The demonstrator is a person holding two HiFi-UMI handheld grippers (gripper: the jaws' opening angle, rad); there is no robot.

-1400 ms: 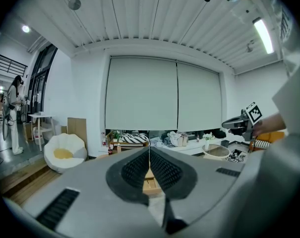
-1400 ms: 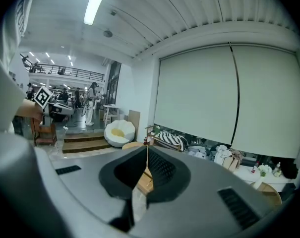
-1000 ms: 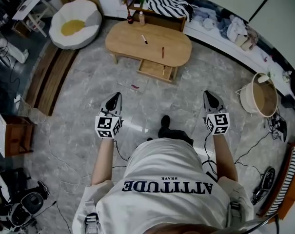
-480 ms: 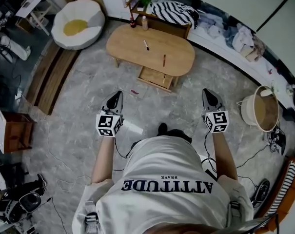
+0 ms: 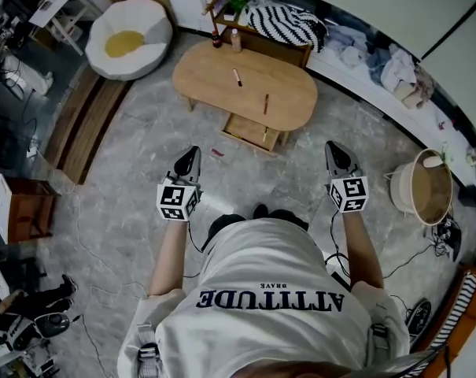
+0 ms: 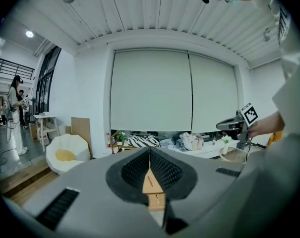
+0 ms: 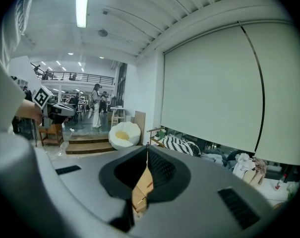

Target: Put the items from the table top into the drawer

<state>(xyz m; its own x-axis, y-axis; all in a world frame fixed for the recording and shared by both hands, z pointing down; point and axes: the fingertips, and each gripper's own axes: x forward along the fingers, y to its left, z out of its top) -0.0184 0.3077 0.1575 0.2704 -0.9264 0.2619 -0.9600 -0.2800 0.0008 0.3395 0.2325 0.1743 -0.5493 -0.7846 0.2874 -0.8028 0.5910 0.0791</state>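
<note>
An oval wooden table (image 5: 281, 79) stands ahead on the grey floor. A white-and-red pen (image 5: 238, 77) and a thin brown stick (image 5: 265, 104) lie on its top. Its drawer (image 5: 249, 124) is pulled out on the near side, with a small item (image 5: 263, 135) inside. My left gripper (image 5: 193, 151) and right gripper (image 5: 330, 146) are held over the floor short of the table, both shut and empty. In the left gripper view the shut jaws (image 6: 150, 152) leave only a sliver of the table (image 6: 149, 182) visible. In the right gripper view the jaws (image 7: 147, 150) also meet.
A small red thing (image 5: 217, 153) lies on the floor before the drawer. Two bottles (image 5: 235, 39) stand at the table's far edge. A white beanbag chair (image 5: 127, 26) sits far left, a woven basket (image 5: 428, 187) right, a wooden stool (image 5: 21, 211) left, wooden steps (image 5: 80, 124) alongside.
The person has walked forward: the table and drawer have come nearer in the head view, and both grippers, still shut, have travelled forward with the body.
</note>
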